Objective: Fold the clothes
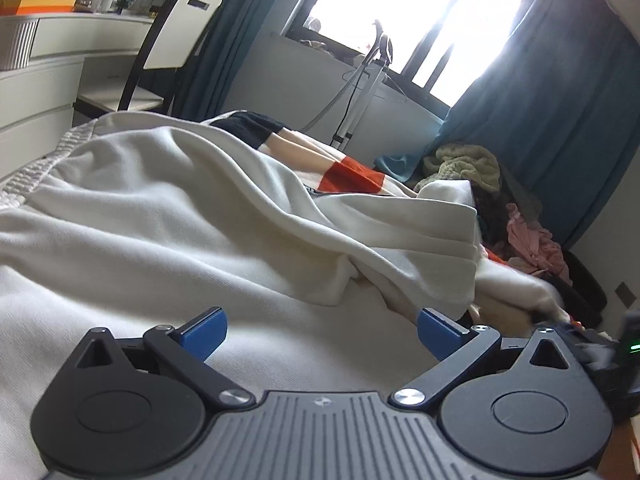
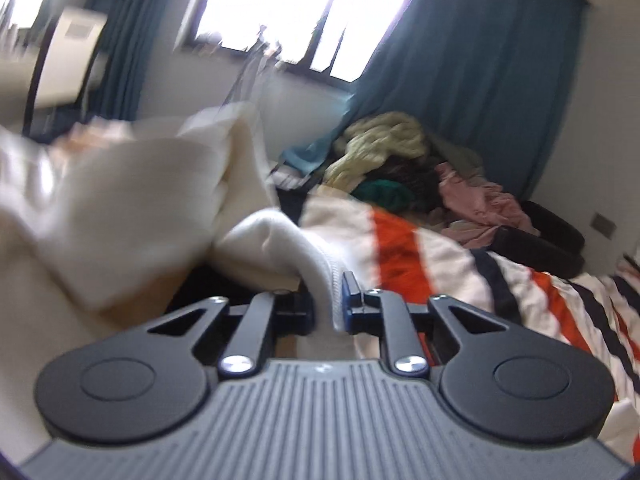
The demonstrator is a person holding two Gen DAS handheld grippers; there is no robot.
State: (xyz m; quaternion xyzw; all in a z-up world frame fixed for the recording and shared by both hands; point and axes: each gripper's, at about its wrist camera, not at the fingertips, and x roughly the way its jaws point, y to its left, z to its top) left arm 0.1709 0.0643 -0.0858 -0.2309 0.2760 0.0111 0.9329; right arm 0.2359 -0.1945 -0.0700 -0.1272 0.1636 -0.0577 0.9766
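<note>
We take the white garment [image 1: 168, 216] as our landmark: it lies rumpled across the striped bedspread [image 2: 460, 256], filling most of the left wrist view, with its ribbed hem at the far left edge and a thick fold running toward the right.

Our left gripper [image 1: 322, 336] hangs low over the near part of this garment, its blue pads spread wide apart with nothing between them; only flat white cloth shows in the gap.

Our right gripper [image 2: 328, 300] has its jaws drawn together on a ribbed edge of the same white garment, and the cloth rises out of the pinch in a rounded roll. To the left of that roll the rest of the garment stands lifted and blurred.

Beyond the garment, on the far right part of the bed, sits a heap of other clothes [image 2: 404, 164]: a yellow-green piece on top, dark and green ones under it, pink ones [image 1: 532, 240] to the right. Behind the garment stands a garment steamer pole [image 1: 368, 80] below the bright window [image 1: 412, 12], with teal curtains [image 1: 560, 112] at either side. To the far left of the garment we see a white chair [image 1: 176, 32] and a white dresser [image 1: 44, 68] with clutter on it.
</note>
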